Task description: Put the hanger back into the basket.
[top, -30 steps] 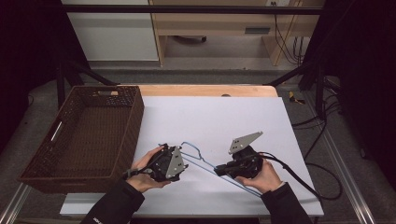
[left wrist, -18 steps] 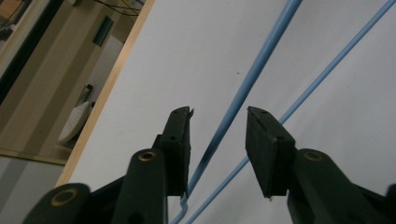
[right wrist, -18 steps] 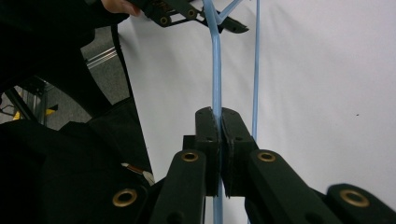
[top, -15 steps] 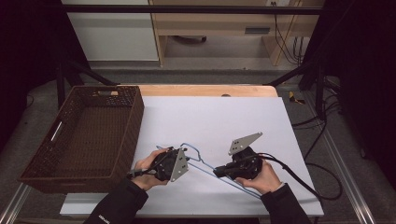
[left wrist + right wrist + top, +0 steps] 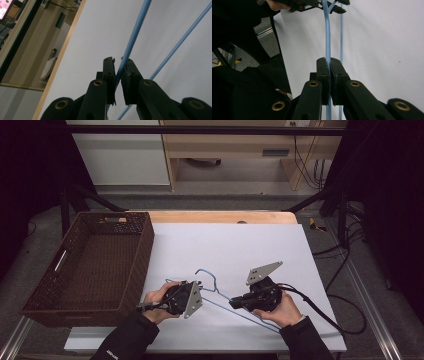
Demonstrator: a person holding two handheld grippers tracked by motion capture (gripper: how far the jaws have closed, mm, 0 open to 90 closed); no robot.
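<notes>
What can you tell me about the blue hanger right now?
The blue hanger is thin wire, light blue, probably coated. It lies near the front edge of the white tabletop, its hook pointing away from the person. The left hand-held gripper has one rod between its jaws; the right hand-held gripper is clamped shut on another. The brown basket stands to its left, apart.

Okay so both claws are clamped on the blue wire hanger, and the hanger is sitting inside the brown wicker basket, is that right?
Not quite. Both claws do grip the blue wire hanger: the left claw and the right claw each close on its wire. But the hanger is not in the brown wicker basket; the high view shows it over the white table, to the basket's right.
</notes>
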